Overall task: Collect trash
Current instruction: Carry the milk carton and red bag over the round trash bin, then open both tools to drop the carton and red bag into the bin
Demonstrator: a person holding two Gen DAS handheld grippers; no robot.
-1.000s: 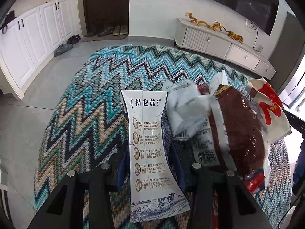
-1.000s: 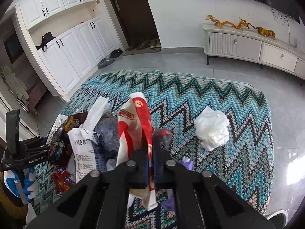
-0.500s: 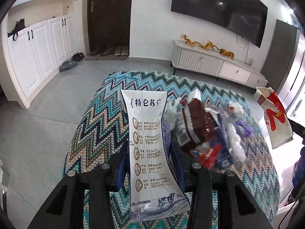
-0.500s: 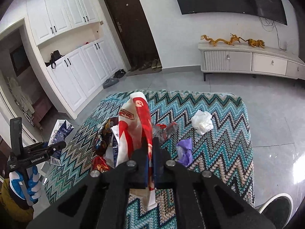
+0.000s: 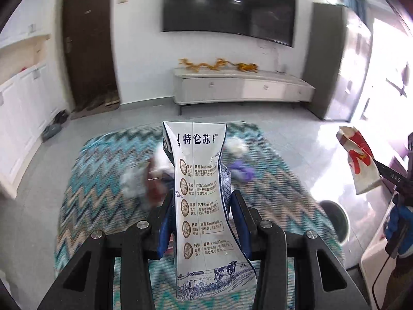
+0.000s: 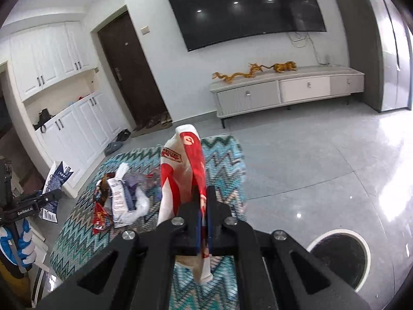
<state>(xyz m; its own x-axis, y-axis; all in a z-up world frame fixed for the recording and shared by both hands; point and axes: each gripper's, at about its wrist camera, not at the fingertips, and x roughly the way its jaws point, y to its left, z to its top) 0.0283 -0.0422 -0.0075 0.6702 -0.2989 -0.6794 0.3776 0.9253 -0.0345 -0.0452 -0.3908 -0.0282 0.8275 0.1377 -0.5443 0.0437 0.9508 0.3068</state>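
Note:
My left gripper (image 5: 201, 201) is shut on a flattened white and blue milk carton (image 5: 198, 180), held high above the zigzag rug (image 5: 98, 170). My right gripper (image 6: 203, 196) is shut on a red and white snack bag (image 6: 180, 178), also lifted. That bag shows at the right of the left wrist view (image 5: 358, 162), and the carton at the left of the right wrist view (image 6: 55, 183). A pile of wrappers (image 6: 121, 196) lies on the rug. A white tissue wad (image 5: 236, 146) and a purple scrap (image 5: 242, 171) lie further back.
A white-rimmed round bin (image 6: 340, 258) stands on the grey tile floor to the right of the rug (image 6: 224, 155); it also shows in the left wrist view (image 5: 335, 217). A TV cabinet (image 6: 284, 90) and white cupboards (image 6: 77, 124) line the walls.
Both grippers have risen well above the rug with the carton and the bag still held. The trash pile looks smaller and farther, and the bin has come into view.

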